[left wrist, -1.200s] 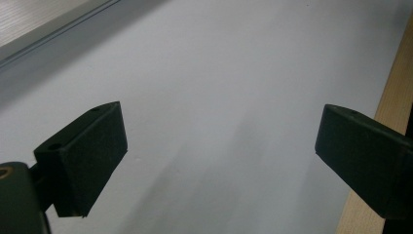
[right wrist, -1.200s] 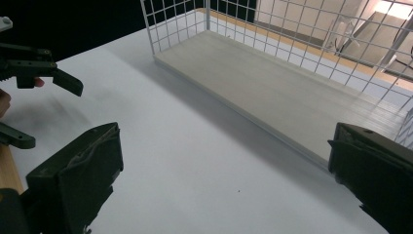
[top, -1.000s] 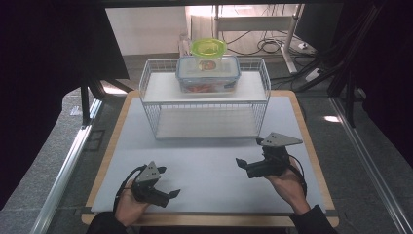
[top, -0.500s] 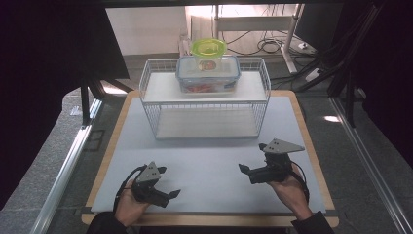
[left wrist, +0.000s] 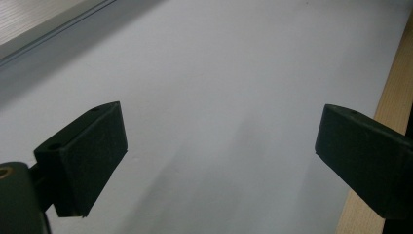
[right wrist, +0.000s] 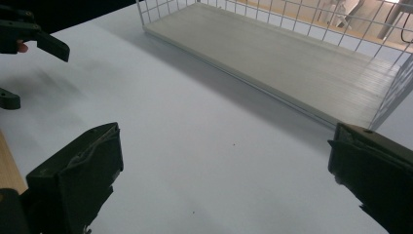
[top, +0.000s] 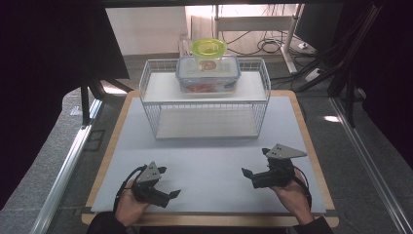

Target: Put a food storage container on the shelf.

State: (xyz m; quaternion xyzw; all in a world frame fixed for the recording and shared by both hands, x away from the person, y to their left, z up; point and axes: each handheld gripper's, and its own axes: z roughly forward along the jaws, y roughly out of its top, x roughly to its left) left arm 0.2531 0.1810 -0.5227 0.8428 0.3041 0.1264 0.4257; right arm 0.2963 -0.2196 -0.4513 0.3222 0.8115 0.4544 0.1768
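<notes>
Both my grippers, left (top: 168,181) and right (top: 254,169), gape empty above the mat (top: 209,161). The box (top: 208,74) on the rack (top: 204,109) looks rigid, slick, moderately heavy; I'd grip its short ends.

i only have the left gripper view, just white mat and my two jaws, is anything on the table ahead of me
Observer: Yes, a white wire rack stands at the far side of the mat.
Operator: anything on it
Observer: A clear box sits on its top shelf, a green bowl on the box.
Operator: where's the right gripper
Observer: The right gripper is low over the mat's near right, jaws open, holding nothing.
</notes>
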